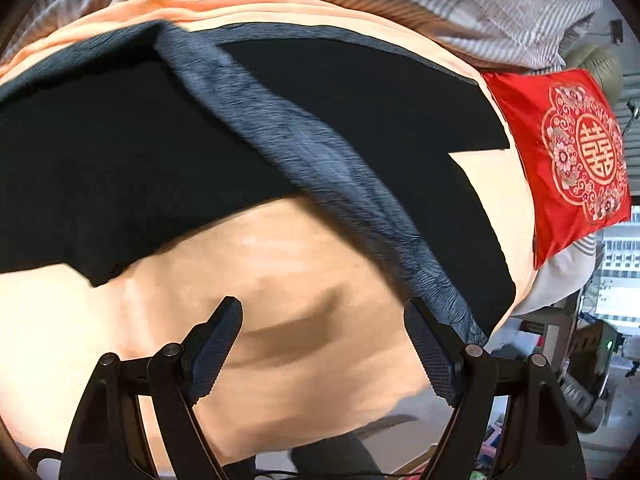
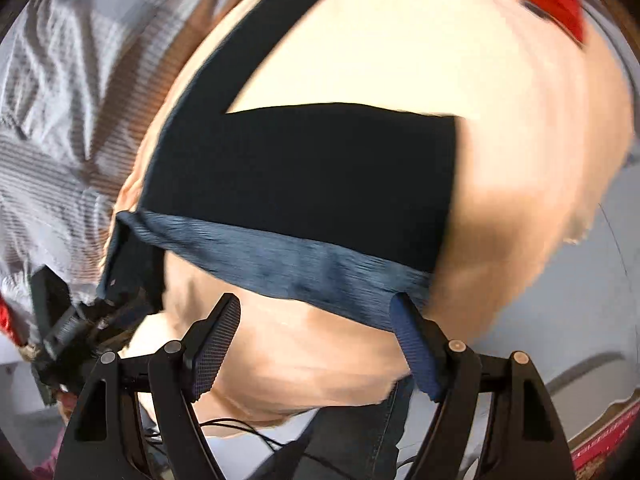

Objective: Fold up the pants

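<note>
Dark navy pants (image 1: 360,100) lie spread on a peach bed sheet (image 1: 280,280), with the ribbed blue-grey waistband (image 1: 320,160) running diagonally. My left gripper (image 1: 324,340) is open and empty above bare sheet, just short of the waistband. In the right wrist view the pants (image 2: 300,168) lie flat with one leg reaching to the far left. My right gripper (image 2: 316,340) is open; its right finger (image 2: 412,344) sits at the waistband (image 2: 280,264) corner. The other gripper (image 2: 72,328) shows at the waistband's left end.
A striped grey duvet (image 1: 480,4) is bunched along the far side. A red embroidered pillow (image 1: 568,148) lies at the right of the bed. The bed edge drops off near me, with room clutter (image 1: 592,352) beyond at the right.
</note>
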Demonstrator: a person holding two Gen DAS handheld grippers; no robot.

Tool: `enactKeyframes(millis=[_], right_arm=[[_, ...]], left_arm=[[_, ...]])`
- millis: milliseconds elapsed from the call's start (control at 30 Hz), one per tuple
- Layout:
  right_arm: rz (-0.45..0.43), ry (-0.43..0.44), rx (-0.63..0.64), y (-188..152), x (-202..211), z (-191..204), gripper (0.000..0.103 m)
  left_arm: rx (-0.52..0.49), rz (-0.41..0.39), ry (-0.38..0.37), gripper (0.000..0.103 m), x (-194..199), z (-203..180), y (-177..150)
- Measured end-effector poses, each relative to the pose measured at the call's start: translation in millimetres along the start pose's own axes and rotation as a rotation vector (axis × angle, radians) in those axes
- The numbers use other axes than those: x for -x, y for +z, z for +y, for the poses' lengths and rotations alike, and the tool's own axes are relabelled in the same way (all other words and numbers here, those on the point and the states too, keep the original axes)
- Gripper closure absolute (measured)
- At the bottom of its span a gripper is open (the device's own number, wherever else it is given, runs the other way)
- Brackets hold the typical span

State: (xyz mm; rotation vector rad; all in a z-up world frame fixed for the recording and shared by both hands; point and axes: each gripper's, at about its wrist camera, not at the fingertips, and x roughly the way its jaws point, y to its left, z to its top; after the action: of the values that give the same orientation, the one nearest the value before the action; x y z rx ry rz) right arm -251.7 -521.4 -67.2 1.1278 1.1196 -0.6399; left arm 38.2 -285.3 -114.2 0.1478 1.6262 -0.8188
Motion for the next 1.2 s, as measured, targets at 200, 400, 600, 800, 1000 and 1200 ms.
enactKeyframes(millis=[200, 400, 600, 800, 1000, 1200], right_arm=[[0.032, 0.023, -0.034, -7.2, -16.7, -26.2, 0.023], [0.098, 0.196, -0.014, 5.5, -33.4, -38.5, 0.026], [0.214, 0.332, -0.077, 20.9, -49.4, -47.7, 0.084], [0.257, 0.489, -0.022, 54.2, -21.2, -25.0, 0.087], [0.210, 0.581, 0.078, 127.4, 18.0, 21.1, 0.087], [0.161, 0.602, 0.150, 230.1, 26.1, 63.7, 0.087]], left_arm=[[-0.003, 0.021, 0.030, 0.019, -12.3, -32.0, 9.0], [0.065, 0.047, 0.075, 0.019, -32.7, -49.4, 13.9], [0.073, 0.005, 0.140, 0.042, -41.0, -74.2, 20.0], [0.076, 0.004, 0.091, 0.091, -21.4, -95.7, 33.8], [0.082, -0.108, 0.061, 0.091, 33.6, -135.0, 68.6], [0.071, -0.205, 0.039, 0.091, 48.1, -155.3, 128.6]])
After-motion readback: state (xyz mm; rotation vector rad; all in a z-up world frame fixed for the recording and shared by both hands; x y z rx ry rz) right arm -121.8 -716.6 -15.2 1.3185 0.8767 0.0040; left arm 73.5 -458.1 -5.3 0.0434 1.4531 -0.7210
